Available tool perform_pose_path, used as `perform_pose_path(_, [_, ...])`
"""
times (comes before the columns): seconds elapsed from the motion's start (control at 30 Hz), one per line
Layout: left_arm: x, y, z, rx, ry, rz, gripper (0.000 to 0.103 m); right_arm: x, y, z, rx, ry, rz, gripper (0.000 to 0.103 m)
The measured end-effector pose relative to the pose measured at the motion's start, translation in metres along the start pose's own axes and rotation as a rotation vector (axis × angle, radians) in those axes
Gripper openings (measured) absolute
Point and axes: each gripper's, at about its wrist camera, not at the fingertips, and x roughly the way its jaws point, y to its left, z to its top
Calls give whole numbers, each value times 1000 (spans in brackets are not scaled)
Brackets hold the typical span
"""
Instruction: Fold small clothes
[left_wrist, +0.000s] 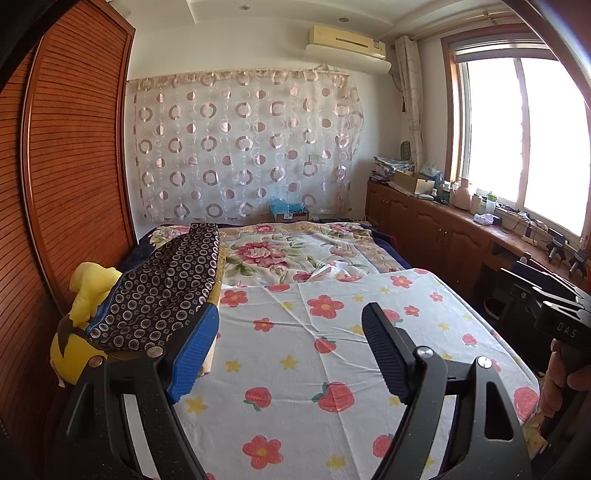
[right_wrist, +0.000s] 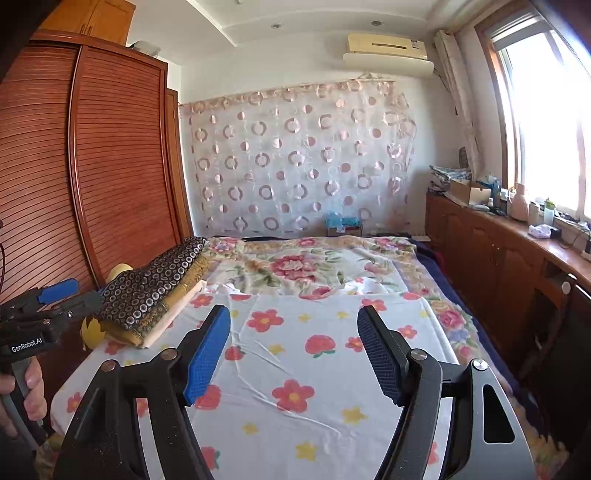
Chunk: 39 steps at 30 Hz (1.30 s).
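While both tools hover over the bed, neither grips anything: the right hand-held gripper (right_wrist: 293, 354) has its jaws spread wide over bare cloth, and the left hand-held gripper (left_wrist: 291, 350) is spread just as wide, nothing between the pads.

Beneath both: flowered sheet (right_wrist: 295, 369), white with red blossoms, lying flat on the bed, a few creases only. No loose garment on it.

Folded stack (right_wrist: 155, 295) at about 10 o'clock from the right tool, near the bed's left edge. Dark circle-print piece on top, a mustard layer and a pale one under it. From the left wrist view the same stack (left_wrist: 162, 295) sits at 9 to 10 o'clock, just beside the blue pad; whether it touches I cannot tell. Yellow plush toy (left_wrist: 88, 288) pressed against the stack's outer side.

Judgement: the visible pieces look already folded and piled. No unfolded item shows, so the work is either near done or waiting on the next garment.
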Motion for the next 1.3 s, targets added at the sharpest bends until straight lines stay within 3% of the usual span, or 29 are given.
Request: perform_pose_path(1.3, [2,1,-4,1,-4,2,81,1,-4,1,2,1,2,73])
